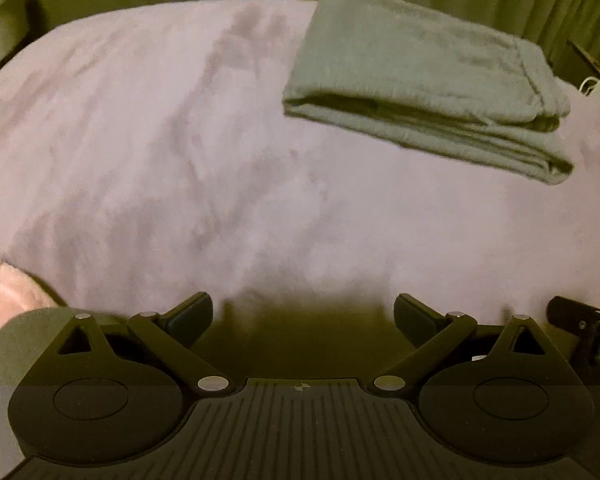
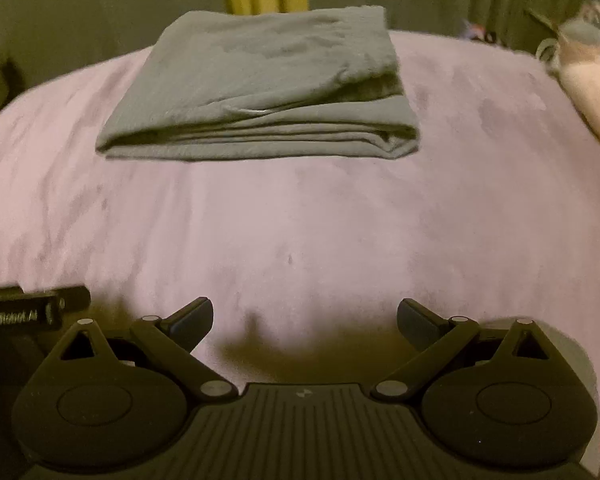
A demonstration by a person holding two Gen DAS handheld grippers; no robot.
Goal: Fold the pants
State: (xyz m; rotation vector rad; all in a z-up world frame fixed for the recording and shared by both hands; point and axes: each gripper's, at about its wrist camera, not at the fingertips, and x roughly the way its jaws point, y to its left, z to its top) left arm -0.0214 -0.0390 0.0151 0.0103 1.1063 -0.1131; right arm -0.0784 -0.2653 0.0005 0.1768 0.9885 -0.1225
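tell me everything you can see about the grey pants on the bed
The pants are grey-green, of soft, slightly crinkled fabric, already folded into a flat rectangular stack of several layers, with the layered edges facing the cameras. They lie toward the far side of the pink plush bed cover, touching nothing else. Both grippers are open and well short of them.

The pants (image 2: 260,88) were grey-green and lay folded into a flat, roughly rectangular stack of several layers on the pale lilac bed (image 2: 300,220), toward its far edge. The layered fold edges faced the cameras, with nothing touching them.
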